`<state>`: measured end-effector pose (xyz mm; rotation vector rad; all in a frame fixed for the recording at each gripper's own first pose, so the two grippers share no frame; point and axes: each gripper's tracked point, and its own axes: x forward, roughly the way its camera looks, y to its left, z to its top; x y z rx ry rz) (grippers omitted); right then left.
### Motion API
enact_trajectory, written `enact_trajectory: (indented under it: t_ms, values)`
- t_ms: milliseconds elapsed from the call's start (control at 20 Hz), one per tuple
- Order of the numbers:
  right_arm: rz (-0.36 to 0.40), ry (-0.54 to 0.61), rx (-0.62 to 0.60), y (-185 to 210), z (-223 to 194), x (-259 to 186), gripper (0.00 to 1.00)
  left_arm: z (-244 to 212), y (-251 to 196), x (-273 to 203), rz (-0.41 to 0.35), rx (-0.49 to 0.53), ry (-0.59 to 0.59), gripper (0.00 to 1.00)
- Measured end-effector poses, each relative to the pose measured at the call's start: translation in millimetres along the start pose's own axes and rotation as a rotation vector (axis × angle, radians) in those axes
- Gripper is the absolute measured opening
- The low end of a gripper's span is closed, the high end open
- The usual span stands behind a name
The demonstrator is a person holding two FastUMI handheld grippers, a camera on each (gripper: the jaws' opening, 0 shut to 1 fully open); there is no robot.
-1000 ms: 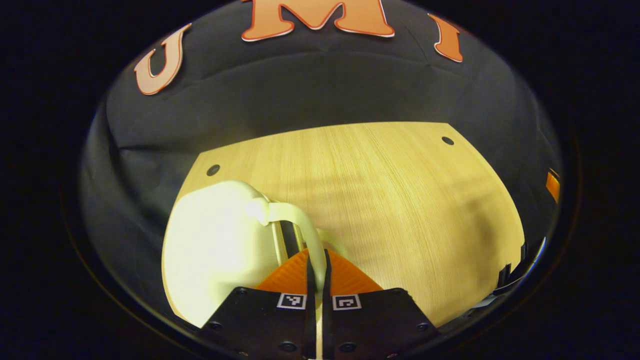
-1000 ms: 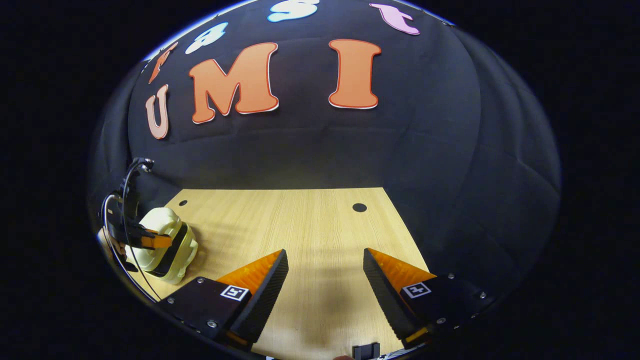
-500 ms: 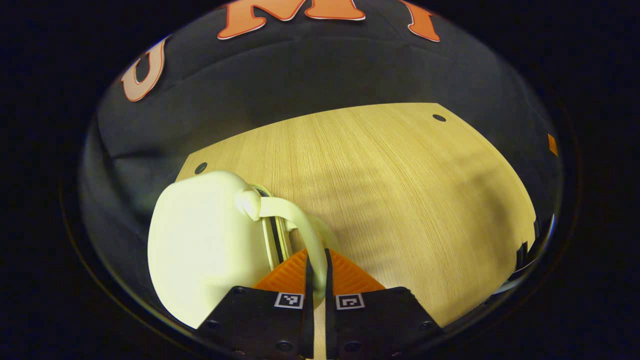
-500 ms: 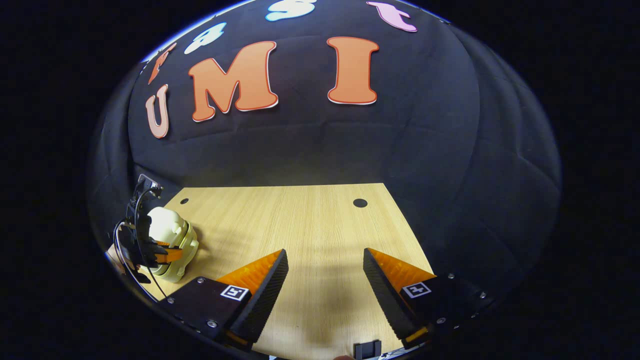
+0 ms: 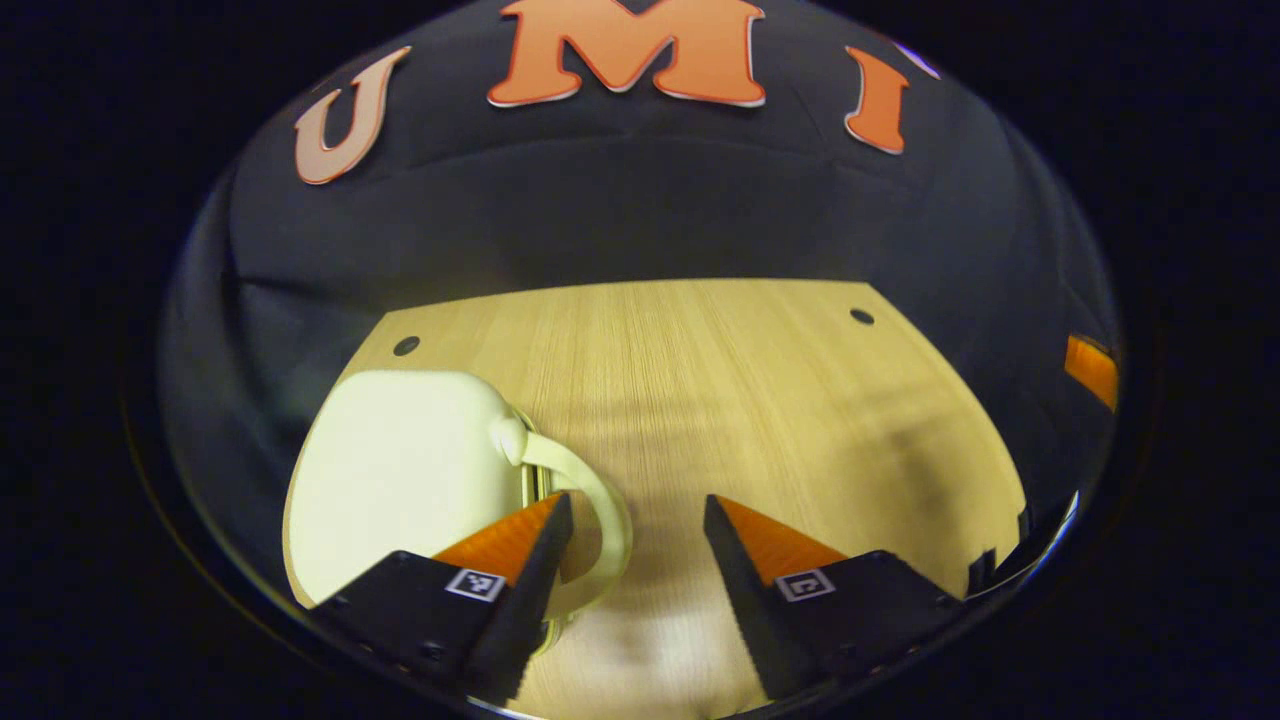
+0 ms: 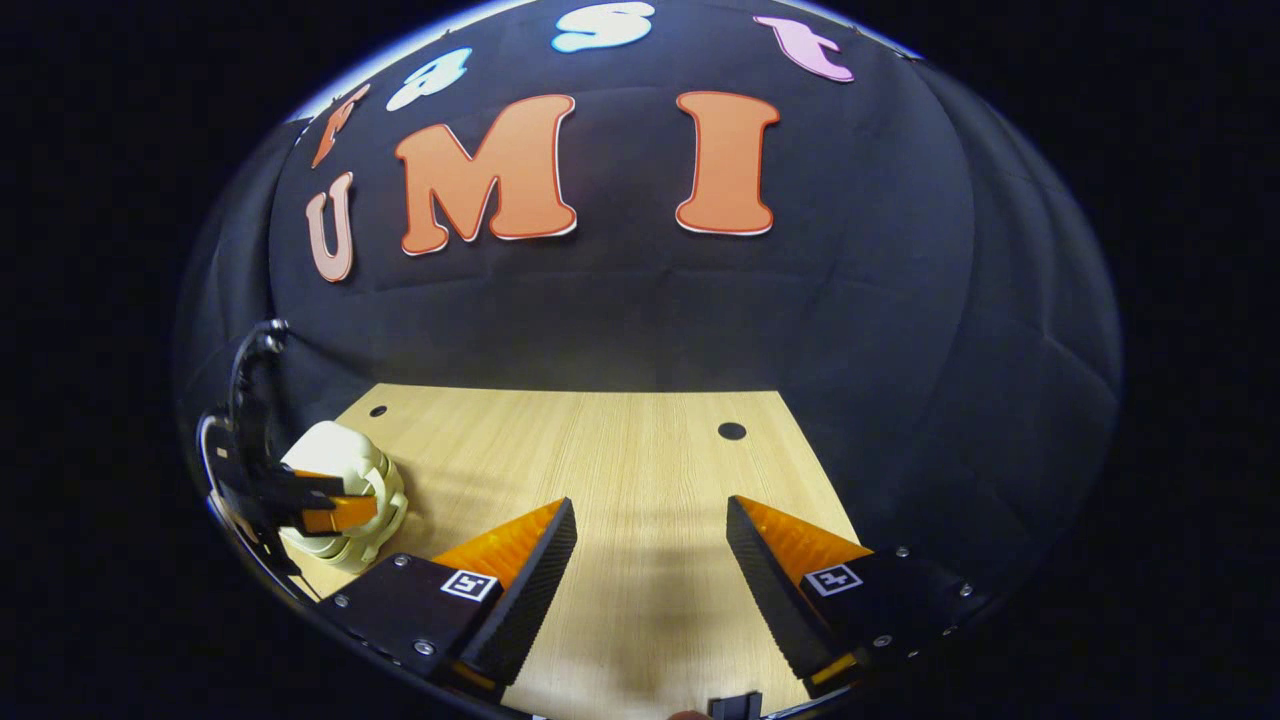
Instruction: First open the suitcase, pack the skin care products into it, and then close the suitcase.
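Suitcase (image 5: 400, 470), smooth rounded cream shell with looped handle, on wood-grain bench (image 5: 760, 400); my left hand-held gripper (image 5: 630, 510) and right hand-held gripper (image 6: 650, 520) gape wide.

dim booth, strong fisheye bending at edges, suitcase (image 5: 400, 470) perhaps overexposed by glare.

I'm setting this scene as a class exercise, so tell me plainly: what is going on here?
A person works two handheld grippers over a wooden table. The left gripper is open beside a small cream suitcase, one of its fingers in front of the suitcase's handle. The suitcase looks closed. The right gripper hovers open above bare table, apart from the suitcase.
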<state>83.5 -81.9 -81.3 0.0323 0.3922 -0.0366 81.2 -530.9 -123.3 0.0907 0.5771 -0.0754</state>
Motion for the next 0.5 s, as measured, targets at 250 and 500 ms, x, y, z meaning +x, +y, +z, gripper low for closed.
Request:
enact_trajectory:
  t_ms: [250,500]
  values:
    - [0.009,-0.099,-0.002,3,27,-7,0.96,108,-1,-69,0.012,-0.098,-0.322,0.96]
    - [0.006,-0.203,-0.001,11,61,-17,0.96,140,-1,-94,0.055,-0.133,-0.535,0.96]
